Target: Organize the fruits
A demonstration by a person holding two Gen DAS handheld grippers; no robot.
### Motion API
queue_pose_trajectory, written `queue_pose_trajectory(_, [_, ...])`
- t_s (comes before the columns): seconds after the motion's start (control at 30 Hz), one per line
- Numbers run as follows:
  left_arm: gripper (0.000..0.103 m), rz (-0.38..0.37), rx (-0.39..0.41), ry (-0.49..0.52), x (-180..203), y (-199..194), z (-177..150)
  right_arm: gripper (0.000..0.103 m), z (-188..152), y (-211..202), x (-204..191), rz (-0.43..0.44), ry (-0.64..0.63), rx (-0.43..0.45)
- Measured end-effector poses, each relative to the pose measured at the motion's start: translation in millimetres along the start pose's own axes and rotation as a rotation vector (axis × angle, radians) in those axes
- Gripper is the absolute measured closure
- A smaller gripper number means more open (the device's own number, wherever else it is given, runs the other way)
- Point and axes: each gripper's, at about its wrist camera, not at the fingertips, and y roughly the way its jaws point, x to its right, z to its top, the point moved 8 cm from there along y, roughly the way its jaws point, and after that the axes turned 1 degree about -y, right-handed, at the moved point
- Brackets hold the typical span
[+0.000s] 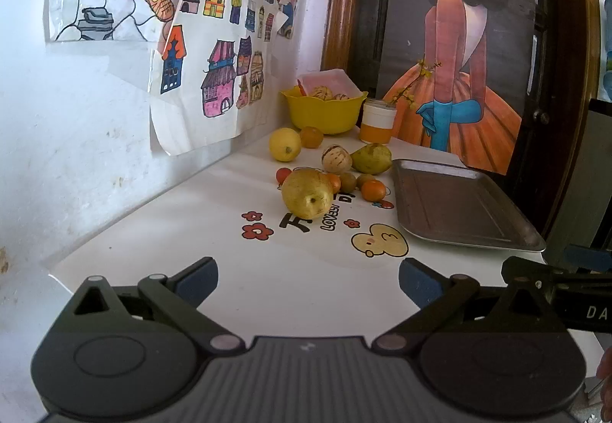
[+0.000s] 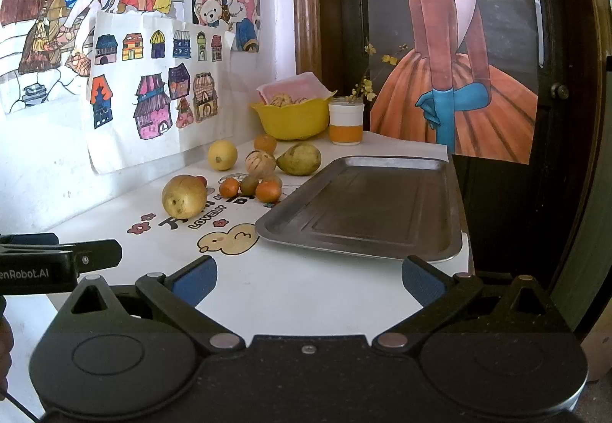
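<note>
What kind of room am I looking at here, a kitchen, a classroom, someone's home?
Most likely a home, perhaps a child's corner. Hand-coloured drawings are taped to the wall, loose fruit lies beside a yellow bowl and a metal tray, all on a white table printed with cartoons.

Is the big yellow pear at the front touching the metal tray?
Apart. The right wrist view shows bare white table between the pear and the tray, with small fruits lying in that gap.

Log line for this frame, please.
phase: pre-grasp | left gripper: open | right gripper: open | fruits: loose on table | tray: empty
</note>
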Motion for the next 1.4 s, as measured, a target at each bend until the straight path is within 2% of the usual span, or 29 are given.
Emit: queue_pose_trajectory(1.4, [0.0, -0.003, 0.001, -0.004, -0.2, -0.1, 0.2, 0.001, -1.4, -1.7, -3.9, 0.0, -0.004, -0.004])
